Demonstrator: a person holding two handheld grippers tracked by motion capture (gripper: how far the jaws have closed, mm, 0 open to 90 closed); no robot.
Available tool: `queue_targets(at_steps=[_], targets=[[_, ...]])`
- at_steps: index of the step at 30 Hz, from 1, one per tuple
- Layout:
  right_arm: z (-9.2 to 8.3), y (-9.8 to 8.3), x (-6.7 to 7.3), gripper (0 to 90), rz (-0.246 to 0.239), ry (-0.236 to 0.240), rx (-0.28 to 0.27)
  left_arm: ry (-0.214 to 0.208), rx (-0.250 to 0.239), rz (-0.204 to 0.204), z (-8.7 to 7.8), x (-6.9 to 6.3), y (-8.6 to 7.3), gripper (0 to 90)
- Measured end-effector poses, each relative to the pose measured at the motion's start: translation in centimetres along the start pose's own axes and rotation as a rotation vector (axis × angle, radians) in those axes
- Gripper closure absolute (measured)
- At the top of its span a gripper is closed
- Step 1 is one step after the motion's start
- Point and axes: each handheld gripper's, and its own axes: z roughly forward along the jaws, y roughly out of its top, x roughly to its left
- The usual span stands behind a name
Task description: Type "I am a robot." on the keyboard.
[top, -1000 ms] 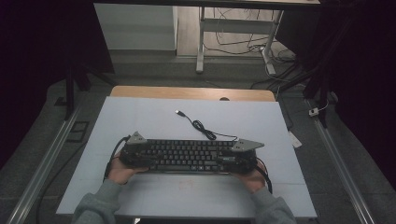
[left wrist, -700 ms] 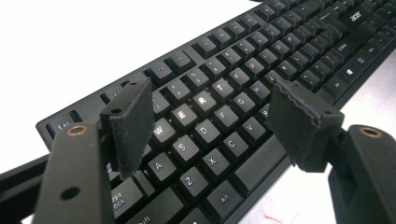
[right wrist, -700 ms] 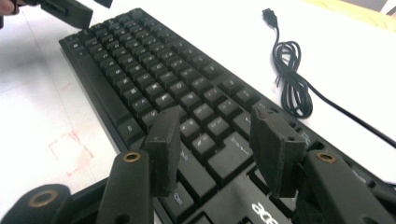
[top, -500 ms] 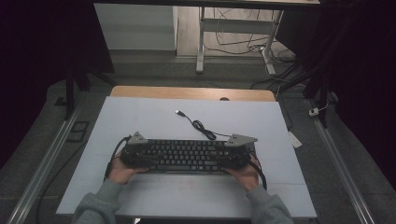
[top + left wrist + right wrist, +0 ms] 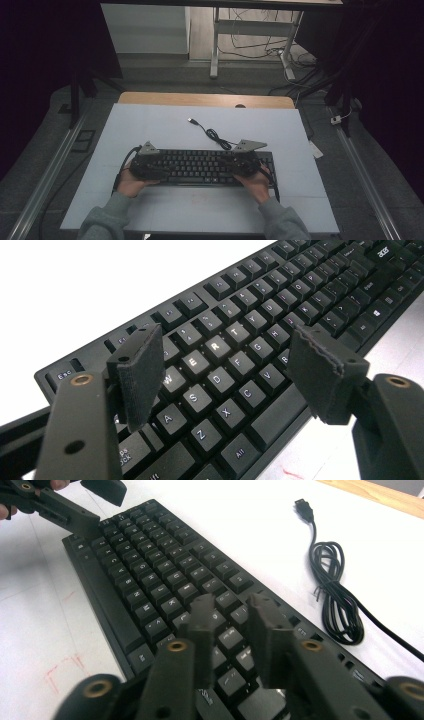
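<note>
The black keyboard (image 5: 200,167) lay near the table's (image 5: 165,125) near edge. The left gripper (image 5: 225,375) hovered wide open over its left keys; the right gripper (image 5: 230,625), jaws nearly closed and empty, hovered above the right keys. Pressing should be straight and gentle.

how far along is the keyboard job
Early, by the look of it. Done: the keyboard lies flat on the table, its cable coiled behind it, plug free. In hand: the left gripper hangs open over the letter keys; the right gripper sits nearly closed low over keys at the other end, with nothing visibly held. Left: any real grasp, press or move.
</note>
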Motion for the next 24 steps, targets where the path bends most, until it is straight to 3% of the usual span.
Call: queue_targets(at_steps=[5, 16, 24], targets=[[0.8, 0.3, 0.1, 88.9, -0.005, 0.027, 0.018, 0.000, -0.002, 0.002, 0.0, -0.1, 0.0, 30.8], [3.3, 0.9, 1.0, 89.6, -0.028, 0.063, 0.061, -0.001, 0.003, 0.006, 0.0, -0.2, 0.0, 30.6], [5.4, 1.2, 1.3, 89.6, -0.034, 0.041, 0.110, -0.002, 0.012, 0.008, 0.2, -0.3, 0.0, 30.2]])
